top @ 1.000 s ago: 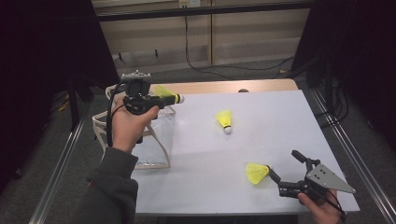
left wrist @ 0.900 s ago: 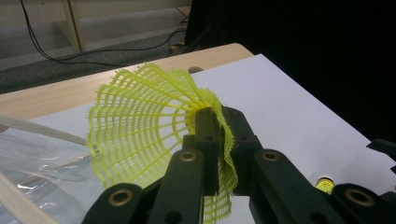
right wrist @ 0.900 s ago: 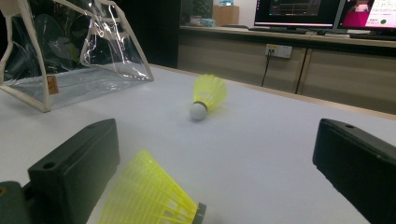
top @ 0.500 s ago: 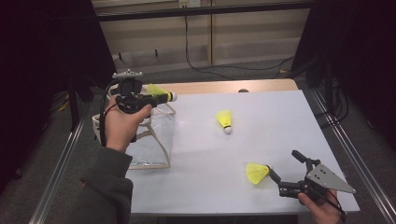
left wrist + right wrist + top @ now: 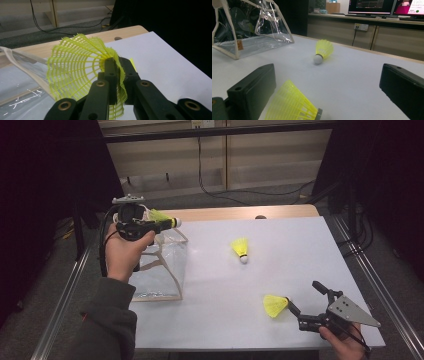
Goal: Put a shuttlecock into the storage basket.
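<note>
My left gripper [image 5: 169, 223] is shut on the squashed skirt of a yellow shuttlecock [image 5: 161, 216], held level in the air over the top of a clear plastic bag [image 5: 162, 270] at the table's left. In the left gripper view the mesh skirt [image 5: 75, 65] fans out to the left of the pinching jaws of the left gripper [image 5: 117, 63]. At the front right my right gripper [image 5: 305, 296] rests open. A second yellow shuttlecock [image 5: 292, 105] lies on its side between the jaws, close to the left one, untouched by the pads. A third shuttlecock [image 5: 240, 249] lies mid-table.
The white table [image 5: 300, 250] has a wooden strip along its back edge [image 5: 240, 213]. The bag [image 5: 249, 27] stands open with cream trim and handles. Metal rails run along both sides of the table. Cables lie on the floor behind.
My left gripper has drifted a little to the left with its shuttlecock, staying above the bag. The right gripper and the two shuttlecocks on the table have not moved.
</note>
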Tool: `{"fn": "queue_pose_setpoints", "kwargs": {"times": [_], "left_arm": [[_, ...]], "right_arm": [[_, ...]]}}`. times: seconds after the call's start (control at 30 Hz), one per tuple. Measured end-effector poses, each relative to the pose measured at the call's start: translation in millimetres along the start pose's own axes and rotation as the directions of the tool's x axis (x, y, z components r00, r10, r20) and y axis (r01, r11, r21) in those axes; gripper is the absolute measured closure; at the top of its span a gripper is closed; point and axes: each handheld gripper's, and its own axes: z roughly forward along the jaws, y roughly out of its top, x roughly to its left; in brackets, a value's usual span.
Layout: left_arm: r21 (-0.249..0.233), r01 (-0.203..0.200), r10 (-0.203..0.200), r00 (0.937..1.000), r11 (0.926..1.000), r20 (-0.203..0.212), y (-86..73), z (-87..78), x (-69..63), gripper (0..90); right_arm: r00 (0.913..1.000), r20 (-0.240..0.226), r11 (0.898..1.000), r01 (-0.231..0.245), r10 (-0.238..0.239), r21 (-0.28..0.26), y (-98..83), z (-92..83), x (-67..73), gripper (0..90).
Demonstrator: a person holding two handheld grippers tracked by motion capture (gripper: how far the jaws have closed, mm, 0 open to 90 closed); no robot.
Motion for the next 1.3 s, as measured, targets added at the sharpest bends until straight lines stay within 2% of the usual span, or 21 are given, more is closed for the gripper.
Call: {"fn": "queue_pose_setpoints", "kwargs": {"times": [0.4, 1.3], "left_arm": [[-0.014, 0.008, -0.009, 0.9999, 0.9999, -0.01, 1.4, -4.9, 7.1, 85.8], [-0.031, 0.032, -0.034, 0.9967, 0.999, -0.074, 0.5, -9.1, 25.2, 85.8]], "right_arm": [[1.0, -0.002, 1.0, 0.002, -0.002, 0.004, 0.0, 0.0, 0.3, 0.6], [1.0, -0.006, 1.0, 0.001, -0.001, 0.002, -0.3, 0.3, 0.2, 0.5]]}}
